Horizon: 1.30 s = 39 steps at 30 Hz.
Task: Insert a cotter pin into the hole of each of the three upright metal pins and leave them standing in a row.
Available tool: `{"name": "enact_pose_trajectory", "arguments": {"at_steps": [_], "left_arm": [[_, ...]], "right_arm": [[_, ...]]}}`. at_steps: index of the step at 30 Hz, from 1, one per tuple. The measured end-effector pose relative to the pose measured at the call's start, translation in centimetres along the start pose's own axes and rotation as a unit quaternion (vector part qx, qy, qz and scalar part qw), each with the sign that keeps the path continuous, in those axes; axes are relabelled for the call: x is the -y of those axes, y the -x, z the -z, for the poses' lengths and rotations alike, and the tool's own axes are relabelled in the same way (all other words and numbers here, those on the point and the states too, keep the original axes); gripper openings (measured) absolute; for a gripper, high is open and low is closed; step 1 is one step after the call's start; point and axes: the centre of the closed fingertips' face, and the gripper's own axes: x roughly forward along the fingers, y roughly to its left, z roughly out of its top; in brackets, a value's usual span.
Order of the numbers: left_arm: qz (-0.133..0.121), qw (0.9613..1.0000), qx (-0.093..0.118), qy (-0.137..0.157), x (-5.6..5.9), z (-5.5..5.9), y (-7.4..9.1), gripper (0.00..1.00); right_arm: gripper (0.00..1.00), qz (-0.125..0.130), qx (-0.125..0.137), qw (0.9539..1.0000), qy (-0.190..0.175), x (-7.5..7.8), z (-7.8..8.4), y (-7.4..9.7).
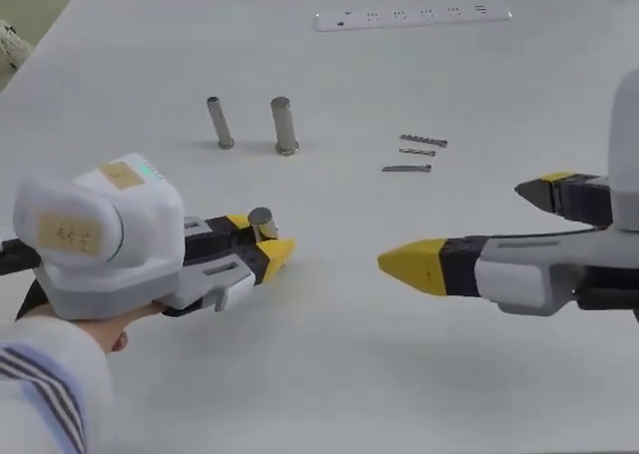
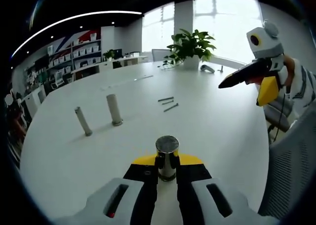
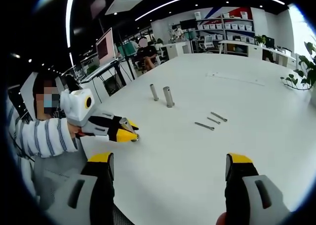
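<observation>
My left gripper (image 1: 262,240) is shut on an upright metal pin (image 1: 262,224), which stands between its yellow tips (image 2: 167,159) just above the white table. Two more metal pins stand farther back: a thin one (image 1: 219,123) and a thicker one (image 1: 285,126), also seen in the left gripper view (image 2: 114,109) and the right gripper view (image 3: 168,97). Three cotter pins (image 1: 416,153) lie flat to their right (image 3: 210,121). My right gripper (image 1: 479,229) is open, with nothing between its fingers (image 3: 168,168), right of the left gripper.
A white power strip (image 1: 412,17) lies at the far side of the table (image 1: 329,374). A potted plant (image 2: 190,47) stands on the table farther off. Office desks, shelves and seated people fill the background of the right gripper view.
</observation>
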Motion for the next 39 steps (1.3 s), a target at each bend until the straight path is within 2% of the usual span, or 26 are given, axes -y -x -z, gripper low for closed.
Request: {"name": "enact_pose_trajectory", "arguments": {"at_steps": [14,22,23,26,29,34,36,39], "left_arm": [[-0.011,0.9999,0.001,0.002,-0.21,0.39,-0.52,0.09],[-0.008,0.9999,0.007,-0.001,-0.19,0.27,-0.65,0.1],[-0.009,0.9999,0.01,0.006,-0.19,0.25,-0.67,0.1],[-0.016,0.9998,0.011,0.0,-0.2,0.23,-0.69,0.1],[-0.018,0.9997,0.017,0.003,-0.19,0.21,-0.7,0.1],[-0.016,0.9997,0.014,0.006,-0.21,0.25,-0.72,0.1],[-0.017,0.9997,0.011,-0.013,-0.18,0.24,-0.65,0.1],[-0.017,0.9996,0.013,-0.02,-0.09,0.01,-0.33,0.11]], "right_arm": [[0.92,-0.002,-0.001,1.0,0.003,-0.32,-0.02,0.1],[0.92,-0.001,-0.005,1.0,0.008,-0.46,0.02,0.19],[0.91,-0.001,-0.005,1.0,0.008,-0.46,0.01,0.17],[0.91,0.001,-0.007,0.9999,0.008,-0.37,0.06,0.05],[0.91,0.002,-0.007,0.9999,0.011,-0.37,-0.08,0.09],[0.9,0.004,-0.003,0.9997,0.022,-0.38,-0.48,0.19],[0.89,0.005,-0.002,0.9997,0.023,-0.38,-0.58,0.18],[0.89,0.004,-0.003,0.9996,0.027,-0.37,-0.63,0.15]]}}
